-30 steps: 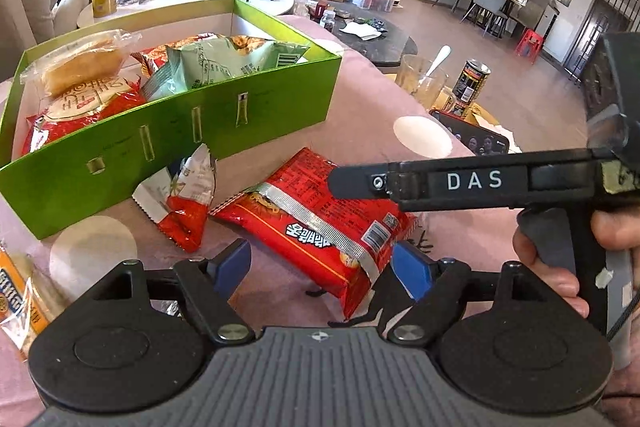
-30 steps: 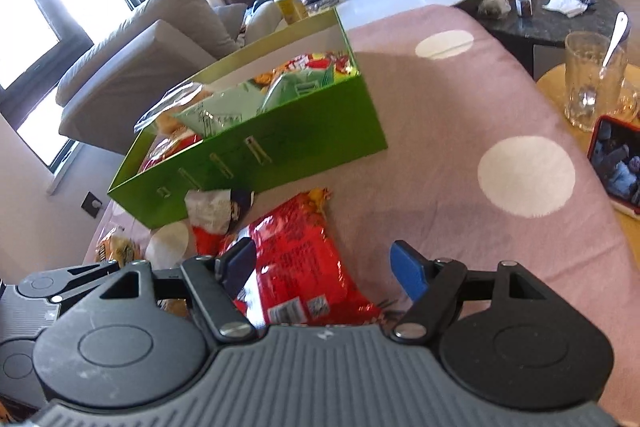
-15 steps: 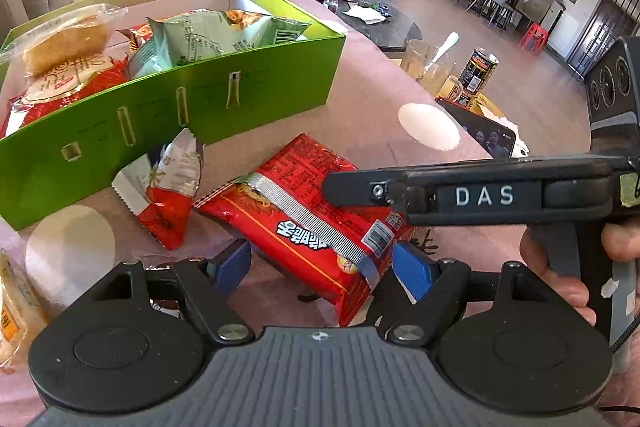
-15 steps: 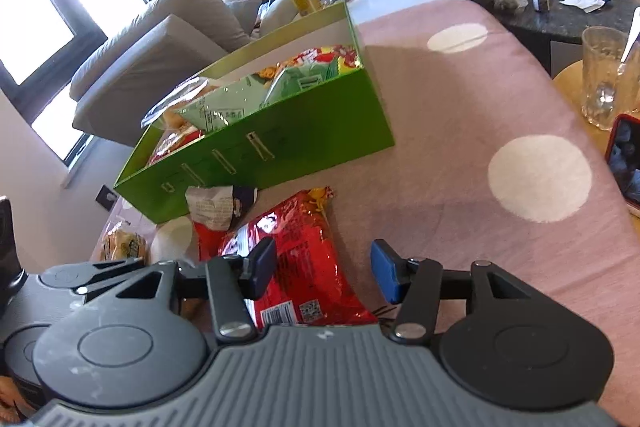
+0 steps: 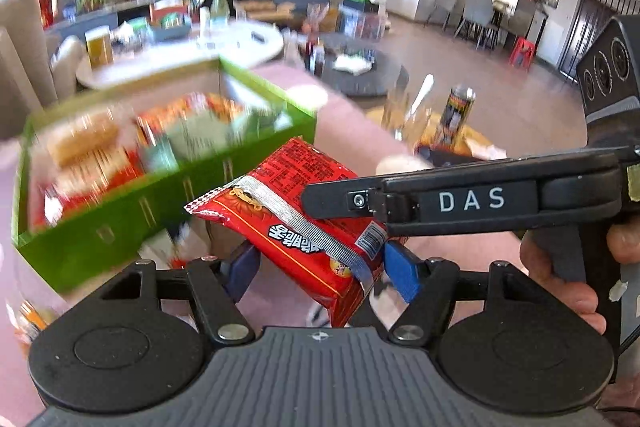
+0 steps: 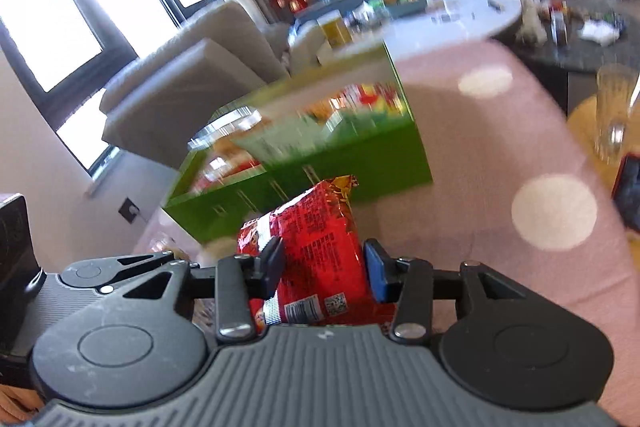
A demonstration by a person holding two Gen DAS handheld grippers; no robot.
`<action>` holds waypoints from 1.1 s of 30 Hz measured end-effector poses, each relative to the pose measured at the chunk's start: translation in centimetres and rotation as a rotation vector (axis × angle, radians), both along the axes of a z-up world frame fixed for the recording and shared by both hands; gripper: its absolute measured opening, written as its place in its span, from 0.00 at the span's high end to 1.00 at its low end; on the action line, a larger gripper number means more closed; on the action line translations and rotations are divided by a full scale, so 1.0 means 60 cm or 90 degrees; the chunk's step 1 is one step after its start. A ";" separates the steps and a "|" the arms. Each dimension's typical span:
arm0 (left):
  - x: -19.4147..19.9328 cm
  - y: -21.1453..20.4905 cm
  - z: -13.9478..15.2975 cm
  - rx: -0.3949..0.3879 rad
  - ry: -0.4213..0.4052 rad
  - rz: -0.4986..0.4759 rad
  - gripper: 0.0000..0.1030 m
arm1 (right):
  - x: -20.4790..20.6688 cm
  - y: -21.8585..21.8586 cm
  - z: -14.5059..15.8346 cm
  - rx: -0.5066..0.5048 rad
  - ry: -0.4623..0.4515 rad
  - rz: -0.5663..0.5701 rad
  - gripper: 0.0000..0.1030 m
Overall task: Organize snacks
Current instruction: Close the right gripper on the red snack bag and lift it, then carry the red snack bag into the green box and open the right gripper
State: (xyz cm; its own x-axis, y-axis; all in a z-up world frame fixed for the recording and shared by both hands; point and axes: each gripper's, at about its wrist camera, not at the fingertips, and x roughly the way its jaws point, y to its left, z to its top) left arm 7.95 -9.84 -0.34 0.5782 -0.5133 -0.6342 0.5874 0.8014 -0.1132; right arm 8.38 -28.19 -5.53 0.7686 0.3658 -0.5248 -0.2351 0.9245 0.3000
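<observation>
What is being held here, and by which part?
The red snack packet is pinched across its near end by the right gripper. It also lies between the left gripper's fingers; whether they grip is unclear.

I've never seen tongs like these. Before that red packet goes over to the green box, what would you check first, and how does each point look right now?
1. Right tongs closed on the red packet: ok, a finger presses each side.
2. Packet clear of the cloth: ok, in the left view the red packet hangs above the pink tablecloth.
3. Left tongs free of the packet: cannot tell; they look open, but the packet hangs between the fingers.
4. Room in the green box: cannot tell, its contents are blurred and it already looks full.
5. Path to the box: ok, only cloth shows between packet and box wall.
</observation>
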 end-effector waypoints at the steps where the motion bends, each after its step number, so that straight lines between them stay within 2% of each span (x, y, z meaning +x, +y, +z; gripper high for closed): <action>1: -0.001 0.002 0.009 -0.001 -0.013 0.002 0.36 | -0.004 0.004 0.011 -0.003 -0.016 0.001 0.54; 7: 0.014 0.013 0.059 -0.011 -0.063 0.022 0.36 | 0.010 0.018 0.062 0.003 -0.069 0.006 0.54; 15: 0.071 0.010 0.093 -0.014 -0.085 0.044 0.36 | 0.059 0.026 0.100 0.019 -0.099 0.006 0.54; 22: 0.114 -0.003 0.095 0.009 -0.111 0.053 0.36 | 0.099 0.020 0.106 0.042 -0.105 0.000 0.54; 33: 0.180 -0.010 0.063 0.016 -0.084 0.068 0.36 | 0.164 0.016 0.083 0.056 -0.080 -0.007 0.52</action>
